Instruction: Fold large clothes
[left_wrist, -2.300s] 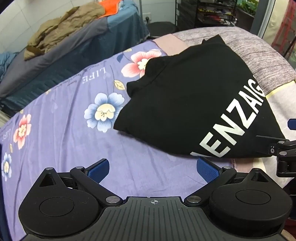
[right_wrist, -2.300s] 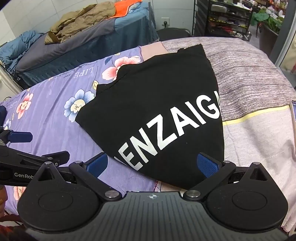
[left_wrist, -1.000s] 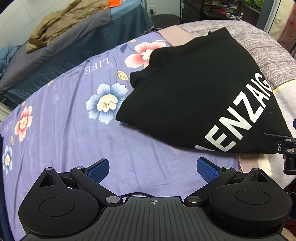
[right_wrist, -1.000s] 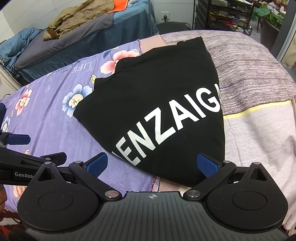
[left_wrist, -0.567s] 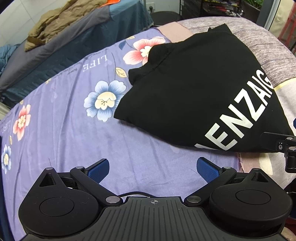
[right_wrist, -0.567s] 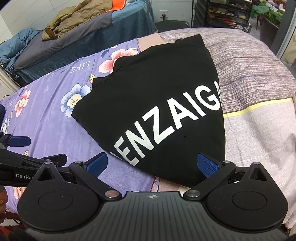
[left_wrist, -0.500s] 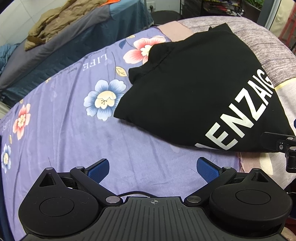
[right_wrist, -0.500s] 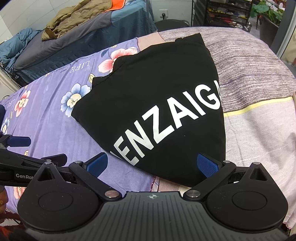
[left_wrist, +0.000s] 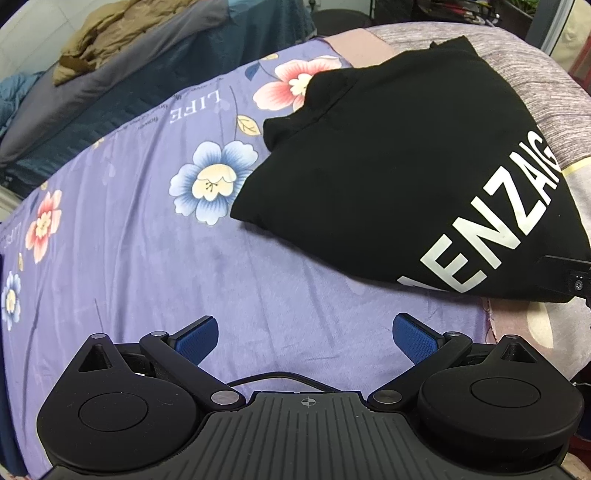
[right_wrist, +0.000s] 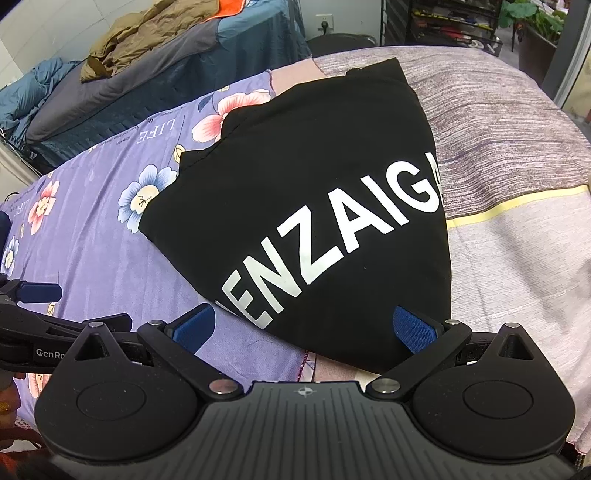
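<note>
Left gripper (left_wrist: 304, 338): held low over the purple flowered sheet (left_wrist: 147, 258), its blue fingers (left_wrist: 195, 338) spread wide apart with nothing between them; only bare sheet lies under the gap.
Sheet: covers the left part of the bed, printed with blue and pink flowers and the word LIFE; it meets a grey-mauve striped cover (right_wrist: 498, 147) on the right part.
Black shirt (right_wrist: 314, 206): lies folded flat on the bed, straddling the seam between the sheet and the striped cover.
Shirt's long axis: runs from the near edge of the bed away toward the far side, narrowing as it goes; the wide end is nearest the grippers and the narrow end points away, a little to the right.
Lettering: white capitals cross the shirt on a slant, rising from lower left to upper right.
Shirt against left gripper: ahead and to the right of the fingers, apart from them.
Right gripper (right_wrist: 304, 330): fingers wide apart, empty; its left finger (right_wrist: 194, 328) is over the sheet, its right finger (right_wrist: 413, 330) over the shirt's near right corner. Whether it touches the cloth, I cannot tell.
Shirt against right gripper: the near edge lies just ahead of the gap between the fingers.
Background: a second bed (right_wrist: 166, 70) with a brown garment (right_wrist: 147, 33) heaped on it.
</note>
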